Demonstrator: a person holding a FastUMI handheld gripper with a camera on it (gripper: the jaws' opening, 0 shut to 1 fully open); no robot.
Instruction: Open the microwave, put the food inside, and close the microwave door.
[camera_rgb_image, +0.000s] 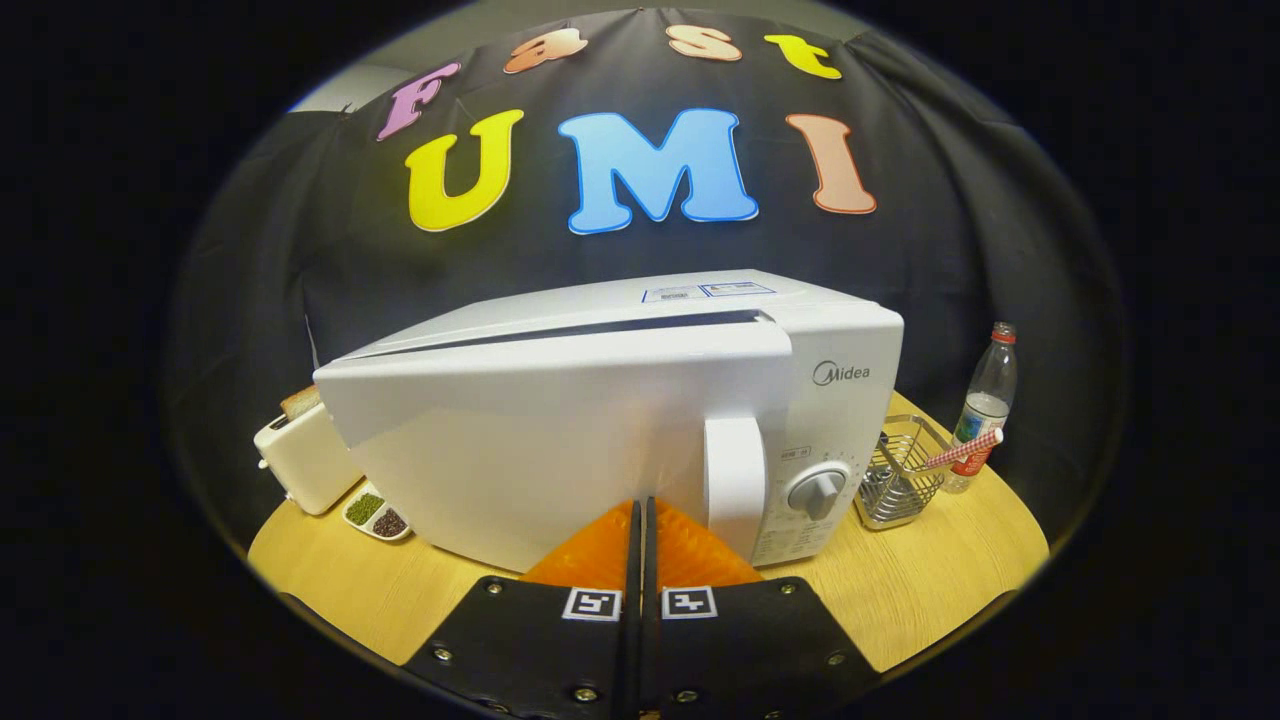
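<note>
- Microwave (600, 420) stands on the tabletop (930, 570) with its long side across the view; its door (540, 450) is slightly ajar and faces the fingers.
- Toaster (305, 455) stands left of it, a wire basket (900, 475) and bottle (985, 400) right.
- Gripper (640, 515) fingers are pressed together, holding nothing, just before the door.

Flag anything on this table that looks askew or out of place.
The microwave door is slightly ajar: a dark gap runs along its top edge. The gripper, fingers shut together on nothing, points at the door beside the handle. A striped stick lies tilted across the wire basket. Nothing looks spilled.
</note>
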